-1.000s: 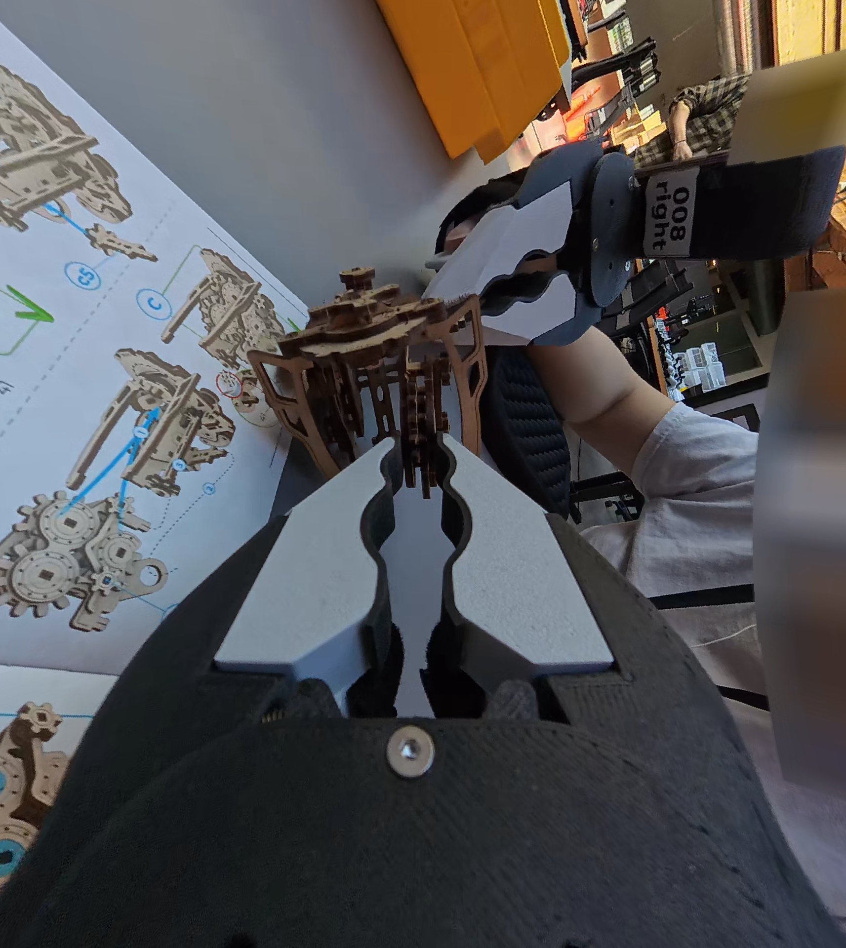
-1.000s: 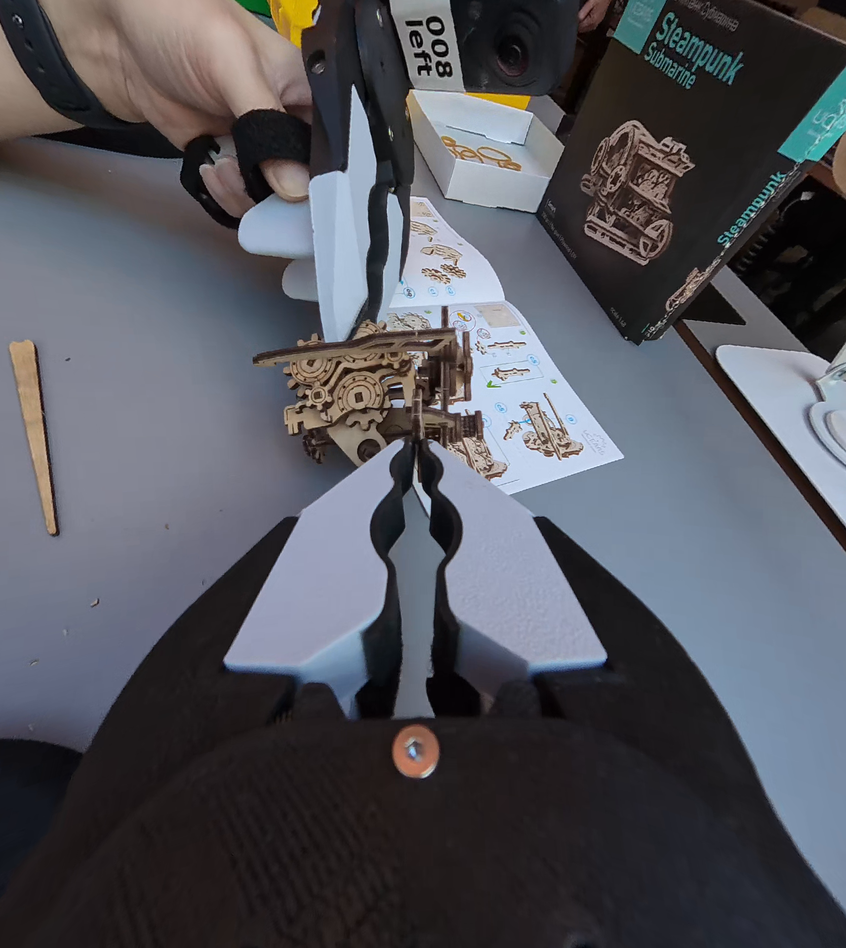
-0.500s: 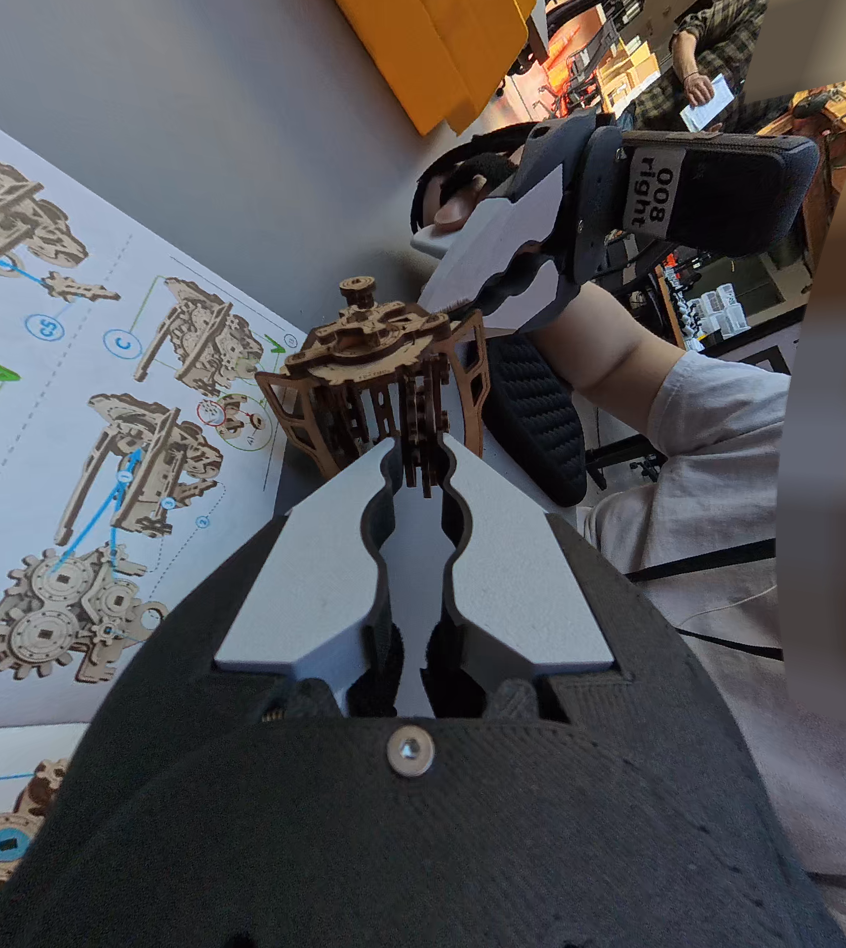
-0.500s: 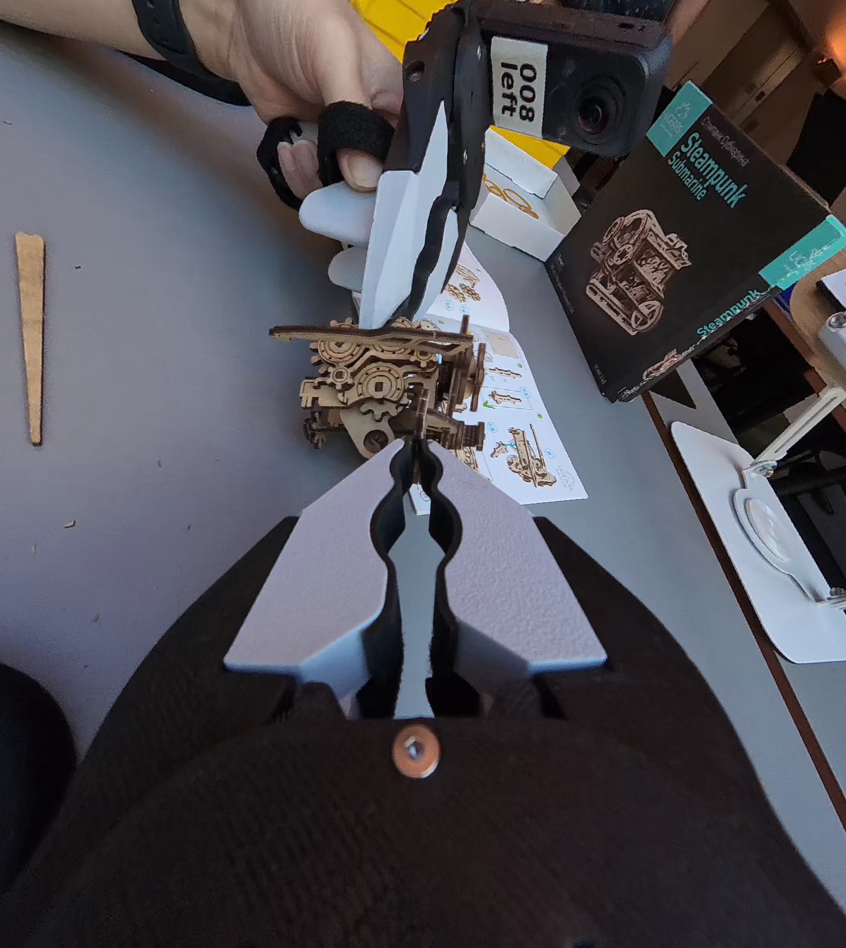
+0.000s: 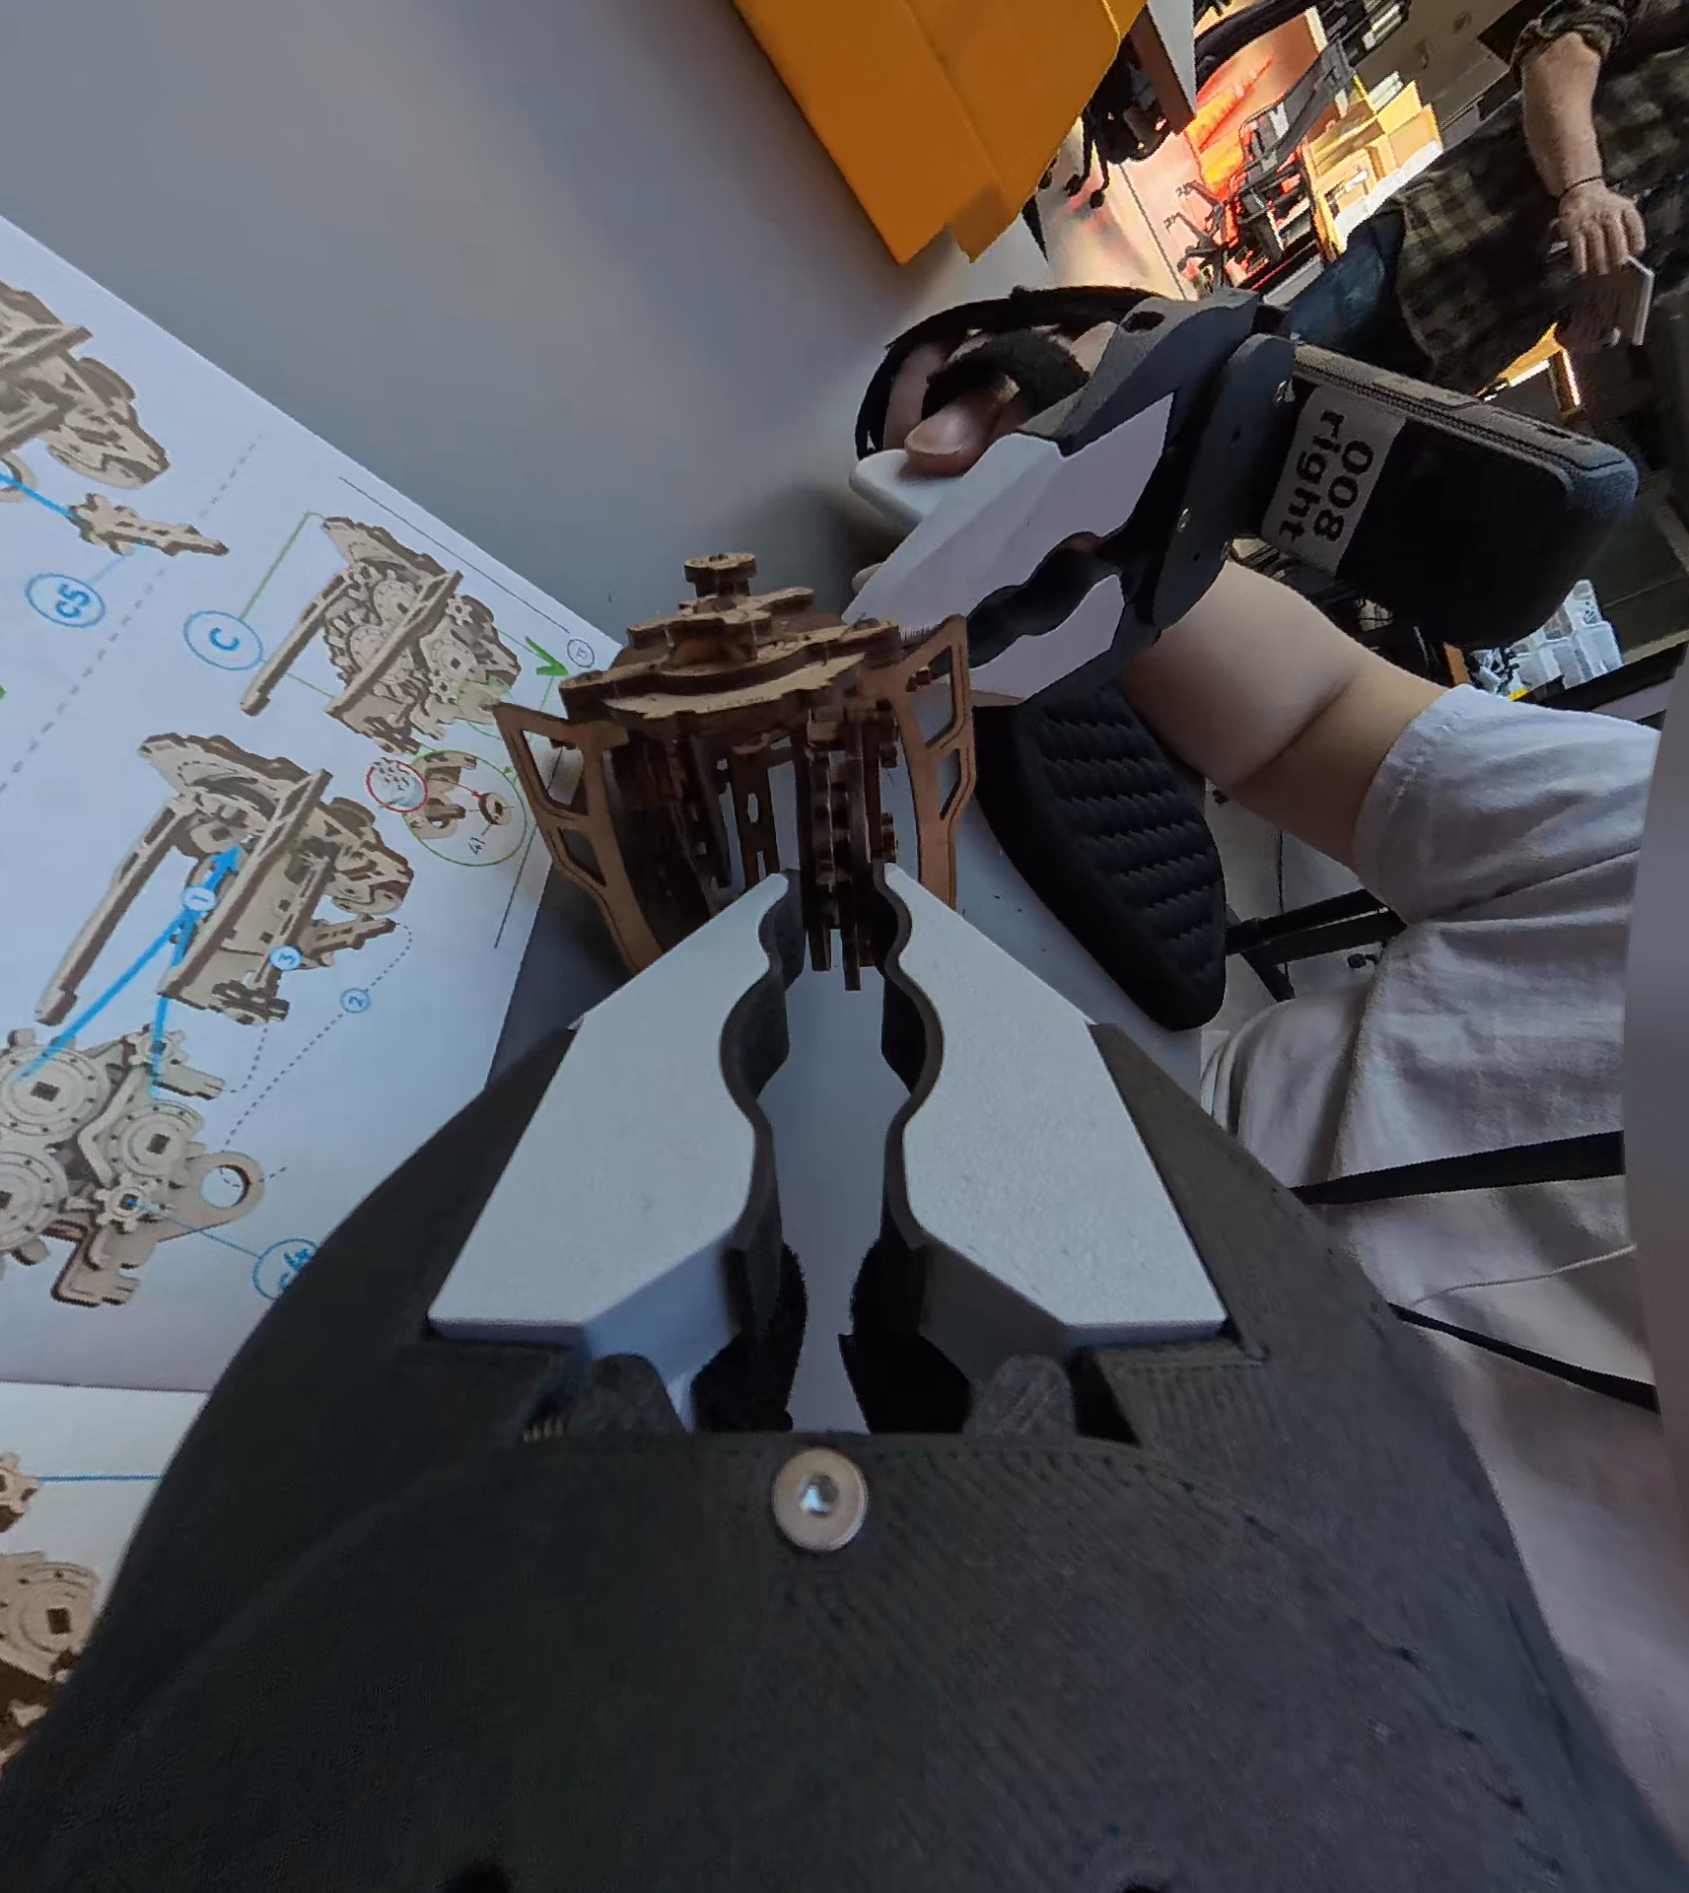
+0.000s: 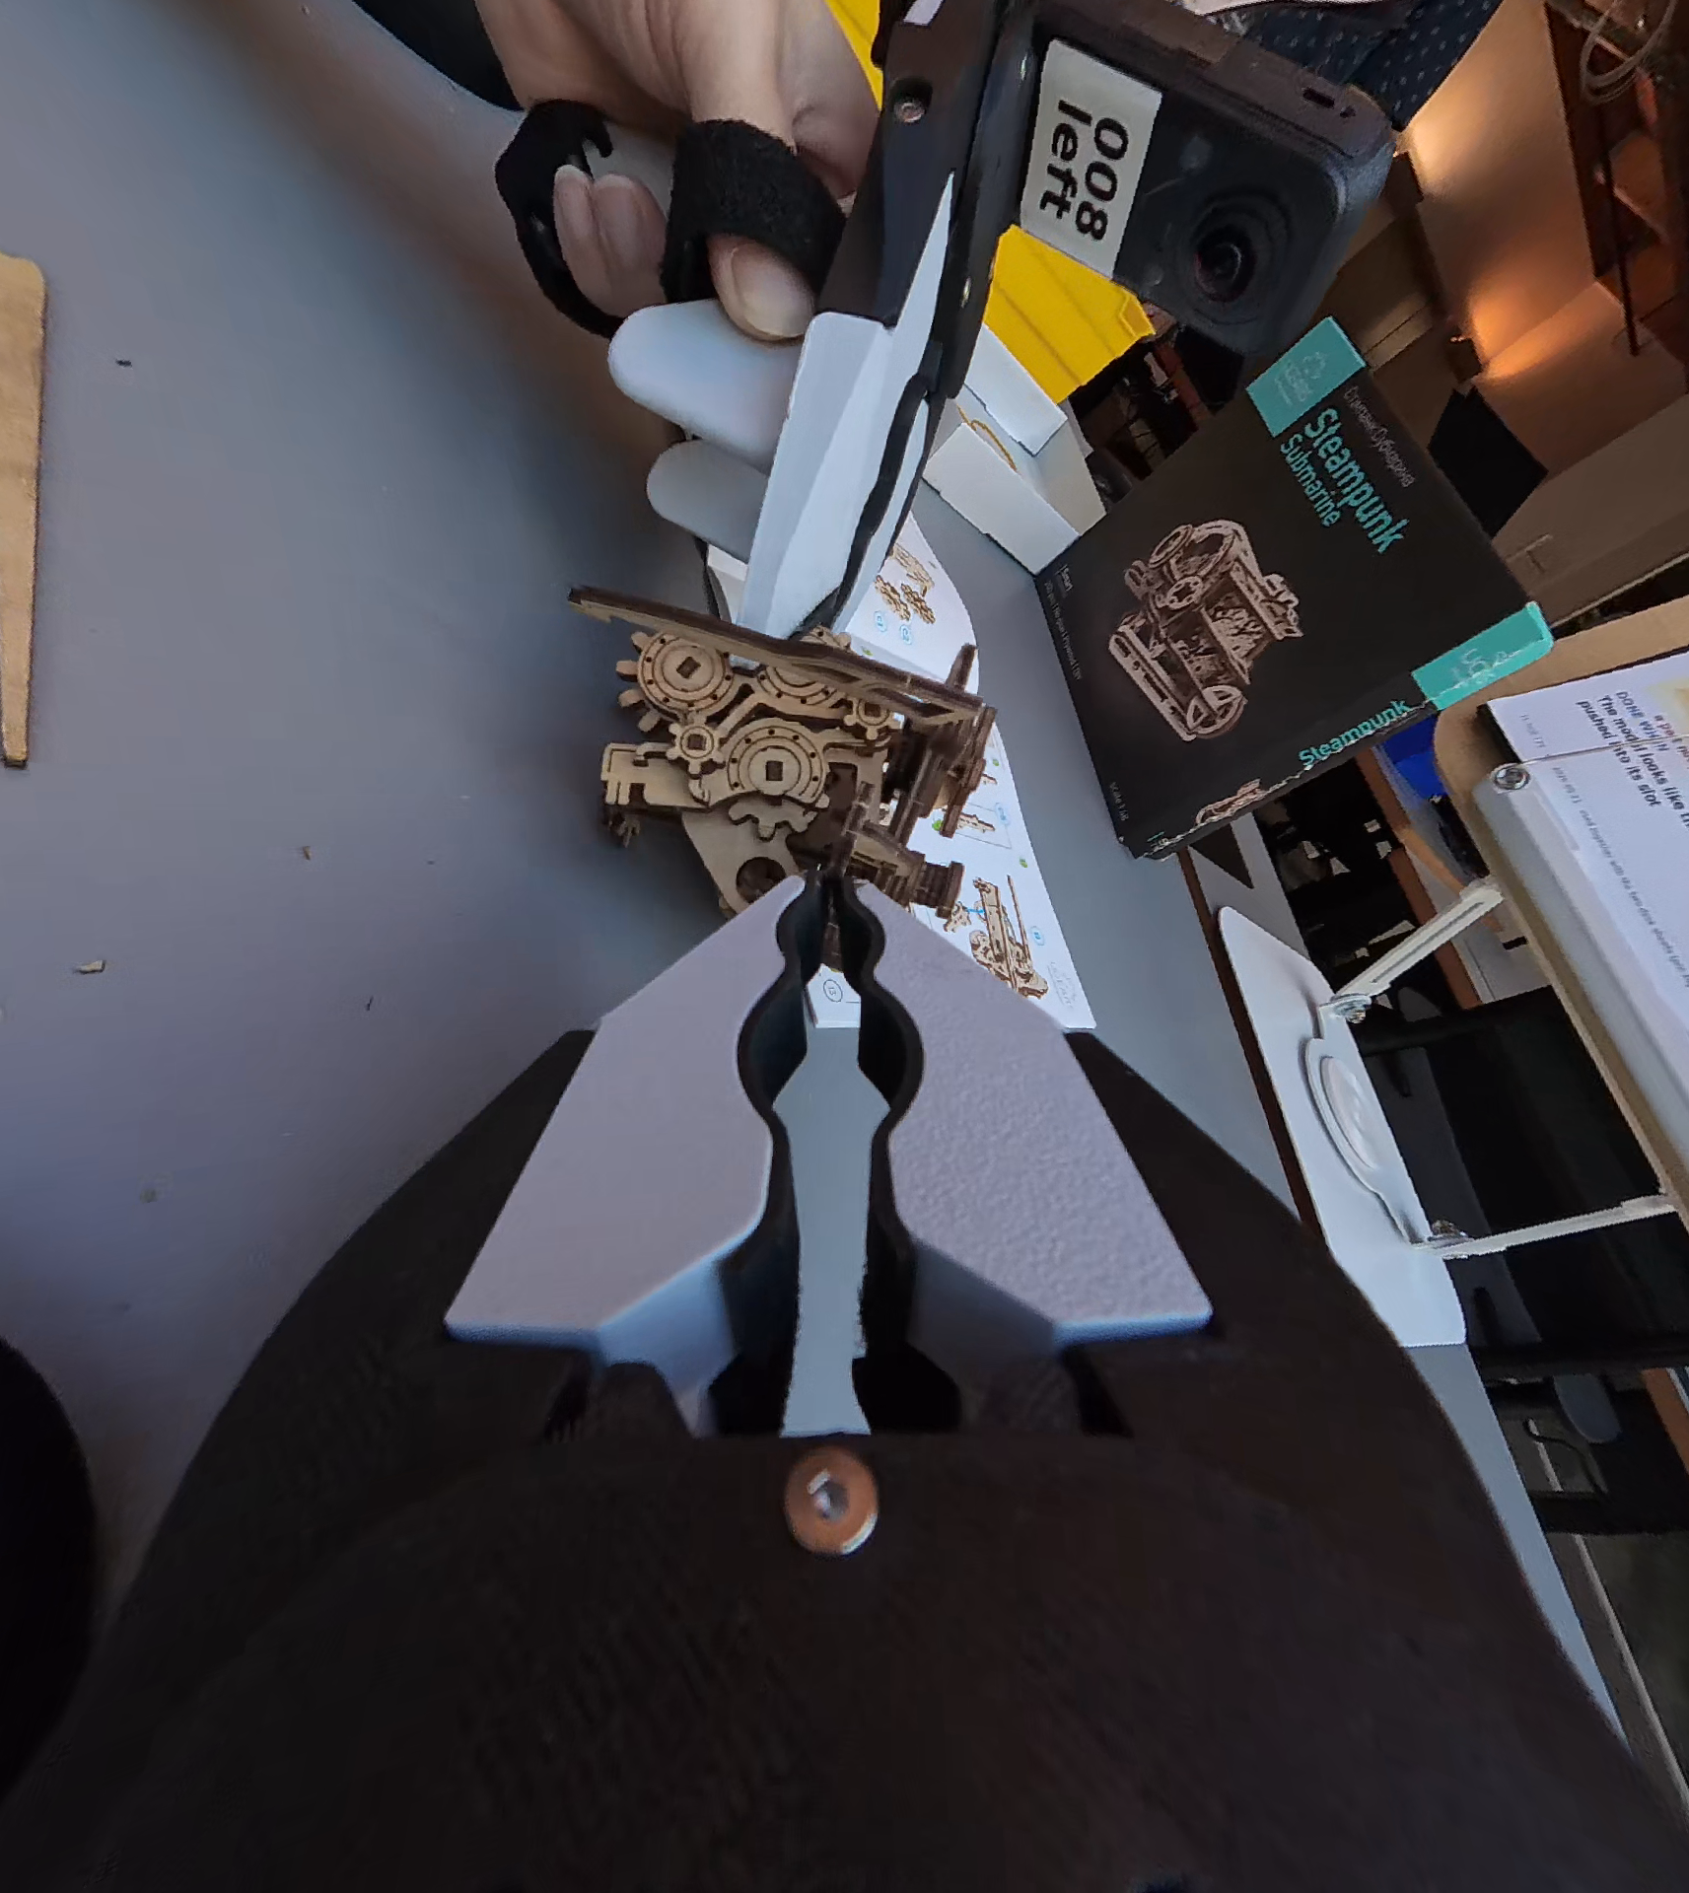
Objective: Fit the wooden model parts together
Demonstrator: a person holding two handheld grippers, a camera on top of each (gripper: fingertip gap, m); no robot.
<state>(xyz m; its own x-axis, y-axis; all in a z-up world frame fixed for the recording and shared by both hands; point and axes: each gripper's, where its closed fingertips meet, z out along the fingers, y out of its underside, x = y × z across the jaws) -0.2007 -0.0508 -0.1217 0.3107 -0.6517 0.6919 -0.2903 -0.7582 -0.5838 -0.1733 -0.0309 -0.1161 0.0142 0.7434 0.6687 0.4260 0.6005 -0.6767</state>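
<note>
tan wooden model (image 6: pixel 778 758), black box (image 6: pixel 1291 604) with teal trim.

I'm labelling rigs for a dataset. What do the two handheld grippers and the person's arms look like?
Both the left gripper and the right gripper have a black textured body, pale grey fingers with black wavy inner pads and a silver screw. Each carries a black camera with a white label. Black straps loop the person's fingers; a white short sleeve covers the right arm.

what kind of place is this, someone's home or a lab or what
Probably a shared workshop or lab, not a home: a grey worktable with a model kit box, a clipboard stand of instructions, and shelves and office chairs behind.
</note>
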